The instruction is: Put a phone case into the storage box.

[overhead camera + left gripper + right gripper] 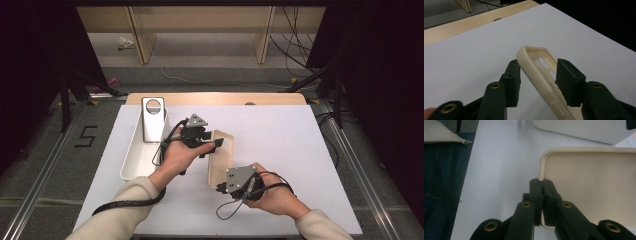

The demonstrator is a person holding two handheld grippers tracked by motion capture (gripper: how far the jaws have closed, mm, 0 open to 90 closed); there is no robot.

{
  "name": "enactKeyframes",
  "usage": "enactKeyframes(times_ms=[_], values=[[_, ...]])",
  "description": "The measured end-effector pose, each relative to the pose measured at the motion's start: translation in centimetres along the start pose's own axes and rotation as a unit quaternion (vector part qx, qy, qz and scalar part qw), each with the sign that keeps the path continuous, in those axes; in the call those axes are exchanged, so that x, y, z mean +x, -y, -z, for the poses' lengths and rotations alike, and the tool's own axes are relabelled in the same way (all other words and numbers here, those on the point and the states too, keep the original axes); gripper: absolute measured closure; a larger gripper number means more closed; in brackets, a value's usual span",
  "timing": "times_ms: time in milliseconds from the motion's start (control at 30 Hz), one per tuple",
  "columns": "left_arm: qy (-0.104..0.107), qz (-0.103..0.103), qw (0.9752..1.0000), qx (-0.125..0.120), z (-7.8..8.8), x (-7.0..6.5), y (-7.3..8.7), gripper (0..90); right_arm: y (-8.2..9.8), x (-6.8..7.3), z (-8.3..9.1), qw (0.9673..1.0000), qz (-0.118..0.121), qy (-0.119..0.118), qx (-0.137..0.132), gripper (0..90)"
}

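Note:
A cream phone case (222, 157) is held off the white table top between my two grippers. My left gripper (212, 145) reaches its far end from the left. In the left gripper view the case (534, 67) stands tilted between the black jaws, camera holes showing, and my left gripper (537, 72) has one pad against its back and the other against its opposite rim. My right gripper (220, 189) is at the near end. In the right gripper view my right gripper (542, 182) is shut on the thin rim of the case (594, 185) near a corner.
A long white tray (137, 165) lies to the left of the hands, with an upright silver stand (152, 120) at its far end. That tray's wall (584, 130) also shows beyond the case. The white table top (290, 145) spreads wide to the right.

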State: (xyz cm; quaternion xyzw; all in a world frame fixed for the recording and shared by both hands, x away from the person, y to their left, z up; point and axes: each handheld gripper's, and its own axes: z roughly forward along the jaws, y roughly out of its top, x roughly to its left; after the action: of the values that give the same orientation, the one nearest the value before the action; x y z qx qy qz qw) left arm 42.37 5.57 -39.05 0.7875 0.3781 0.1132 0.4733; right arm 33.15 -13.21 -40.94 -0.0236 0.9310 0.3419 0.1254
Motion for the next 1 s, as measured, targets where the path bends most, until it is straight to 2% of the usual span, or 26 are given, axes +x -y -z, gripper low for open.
enactKeyframes(times_ms=[267, 433, 533, 633, 700, 833, 867, 900, 933, 967, 1000], values=[[0.012, 0.04, 0.9989, -0.022, 0.8, -0.7, -0.4, 70.0, -0.1, 0.1, -0.3, 0.9999, 0.01, -0.001, 0.003, 88.2], [0.023, 0.071, 0.9967, -0.031, 1.3, -1.2, -0.8, 76.4, 0.1, 0.1, -0.6, 0.9998, 0.012, 0.001, 0.014, 88.2], [0.03, 0.075, 0.9962, -0.032, 1.4, -1.6, -0.9, 80.0, 0.1, 0.0, -0.9, 0.9996, 0.016, 0.005, 0.023, 88.2], [0.032, 0.073, 0.9962, -0.036, 1.5, -1.9, -0.9, 81.1, 0.2, 0.0, -1.1, 0.9992, 0.02, 0.014, 0.031, 88.1], [0.035, 0.072, 0.9959, -0.042, 1.5, -2.0, -0.9, 81.4, 0.3, 0.0, -1.1, 0.9992, 0.016, 0.01, 0.036, 88.0], [0.04, 0.059, 0.9962, -0.05, 1.7, -2.4, -0.9, 81.8, 0.3, 0.0, -1.2, 0.9989, 0.018, 0.02, 0.039, 87.6], [0.042, 0.057, 0.9961, -0.052, 1.8, -2.4, -0.9, 81.8, 0.3, 0.0, -1.2, 0.999, 0.014, 0.017, 0.04, 87.5], [0.045, 0.055, 0.996, -0.054, 1.9, -2.5, -0.9, 81.9, 0.4, -0.1, -1.3, 0.9989, 0.016, 0.024, 0.038, 87.4], [0.043, 0.044, 0.9966, -0.055, 2.0, -2.6, -0.9, 81.9, 0.4, 0.0, -1.2, 0.9989, 0.008, 0.017, 0.042, 86.5], [0.034, 0.026, 0.9975, -0.057, 2.1, -2.7, -0.9, 82.0, 0.4, -0.1, -1.3, 0.9987, 0.011, 0.026, 0.043, 83.3], [0.03, 0.014, 0.9975, -0.062, 2.2, -2.7, -0.9, 82.0, 0.5, -0.2, -1.3, 0.9987, 0.002, 0.029, 0.042, 78.5]])
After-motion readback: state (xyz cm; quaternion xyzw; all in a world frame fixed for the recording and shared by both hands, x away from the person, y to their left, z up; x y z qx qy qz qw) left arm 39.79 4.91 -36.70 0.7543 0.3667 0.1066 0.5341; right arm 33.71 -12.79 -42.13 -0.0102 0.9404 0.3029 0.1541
